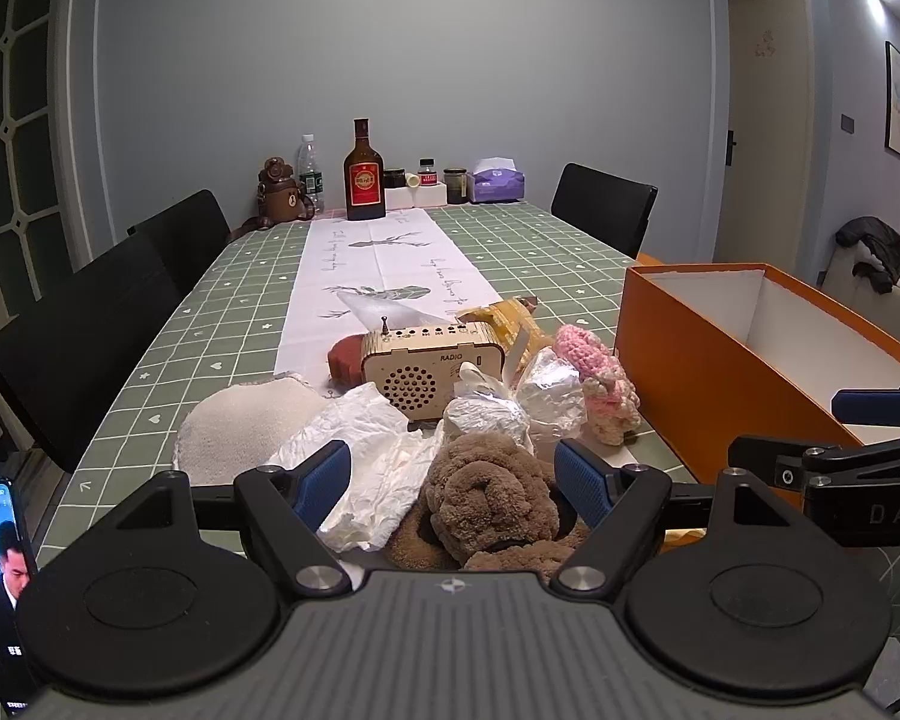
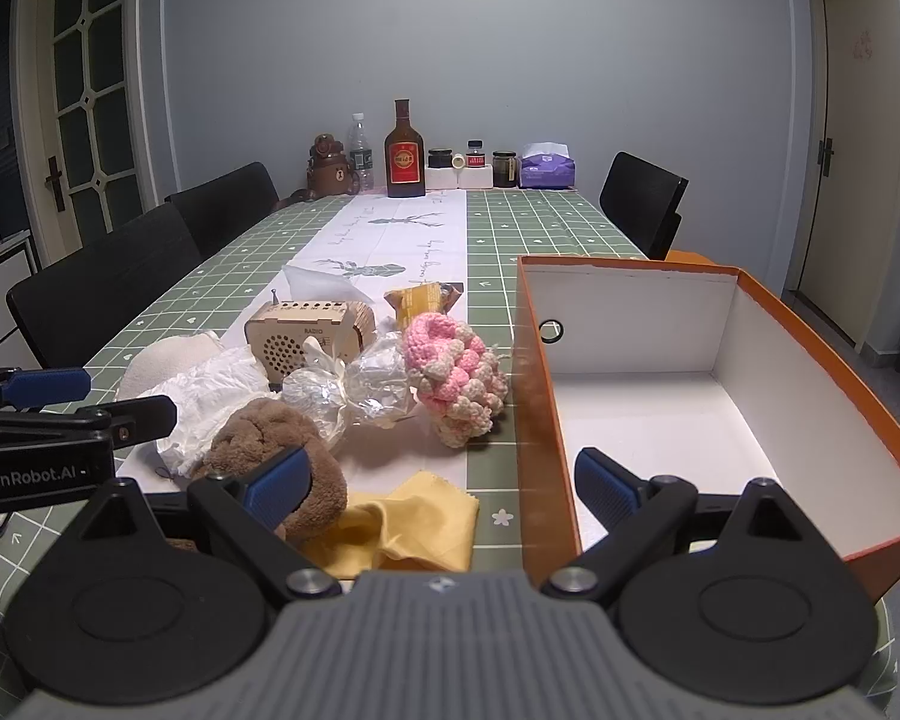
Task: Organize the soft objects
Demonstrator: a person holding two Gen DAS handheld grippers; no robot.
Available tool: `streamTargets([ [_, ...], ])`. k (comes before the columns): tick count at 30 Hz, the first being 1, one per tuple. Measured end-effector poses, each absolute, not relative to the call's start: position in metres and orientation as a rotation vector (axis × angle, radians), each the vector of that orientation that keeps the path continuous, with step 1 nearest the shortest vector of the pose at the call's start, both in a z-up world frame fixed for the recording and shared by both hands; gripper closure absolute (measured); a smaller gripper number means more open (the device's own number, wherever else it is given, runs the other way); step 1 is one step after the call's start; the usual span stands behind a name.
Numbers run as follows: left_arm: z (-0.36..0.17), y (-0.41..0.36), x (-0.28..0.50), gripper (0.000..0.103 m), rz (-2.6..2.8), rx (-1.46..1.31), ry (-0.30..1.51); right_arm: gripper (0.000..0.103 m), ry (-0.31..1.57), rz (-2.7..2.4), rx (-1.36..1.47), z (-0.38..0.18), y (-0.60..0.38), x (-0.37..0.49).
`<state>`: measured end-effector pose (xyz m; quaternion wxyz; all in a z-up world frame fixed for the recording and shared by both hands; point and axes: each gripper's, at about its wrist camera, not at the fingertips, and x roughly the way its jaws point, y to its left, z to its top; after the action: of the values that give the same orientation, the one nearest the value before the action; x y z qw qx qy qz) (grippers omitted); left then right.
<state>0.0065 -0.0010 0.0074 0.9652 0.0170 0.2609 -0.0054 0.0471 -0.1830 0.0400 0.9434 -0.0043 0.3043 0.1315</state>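
A rolled brown fuzzy towel (image 1: 486,498) lies between the wide-apart fingers of my left gripper (image 1: 453,483), which is open; its pads do not press the towel. Around it lie crumpled white paper (image 1: 360,438), a beige round cloth (image 1: 246,426), a silver foil bundle (image 1: 510,402) and a pink crochet piece (image 1: 600,384). My right gripper (image 2: 444,489) is open above a yellow cloth (image 2: 408,522), its left finger in front of the brown towel (image 2: 282,438), its right finger over the near corner of the orange box (image 2: 540,420). The box's white inside holds nothing.
A wooden radio (image 1: 426,366) and a yellow snack packet (image 2: 420,297) sit behind the pile. Bottles, jars and a tissue pack (image 2: 546,171) line the table's far end. Black chairs (image 1: 90,336) flank the table. A phone (image 1: 0,570) stands at the near left edge.
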Motion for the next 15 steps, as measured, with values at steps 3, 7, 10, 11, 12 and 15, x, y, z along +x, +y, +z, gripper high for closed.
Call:
streamTargets([
  [3,0.0075,-0.0009,0.0065,0.012,-0.012,0.034,0.528,0.009,0.621,0.269,-0.008,0.0398,-0.1829,0.0474],
  [7,0.0078,-0.0006,0.0066,0.012,-0.012,0.033,0.528,0.009,0.621,0.269,-0.008,0.0393,-0.1826,0.0477],
  [10,0.0079,-0.0008,0.0065,0.012,-0.012,0.035,0.528,0.009,0.621,0.268,-0.009,0.0393,-0.1825,0.0479],
  [11,0.0078,-0.0007,0.0066,0.012,-0.012,0.034,0.528,0.009,0.621,0.268,-0.009,0.0392,-0.1826,0.0480],
  [12,0.0078,-0.0007,0.0066,0.012,-0.011,0.033,0.528,0.009,0.621,0.268,-0.008,0.0393,-0.1825,0.0480],
  [15,0.0076,-0.0007,0.0064,0.012,-0.011,0.035,0.527,0.009,0.622,0.268,-0.009,0.0393,-0.1824,0.0480],
])
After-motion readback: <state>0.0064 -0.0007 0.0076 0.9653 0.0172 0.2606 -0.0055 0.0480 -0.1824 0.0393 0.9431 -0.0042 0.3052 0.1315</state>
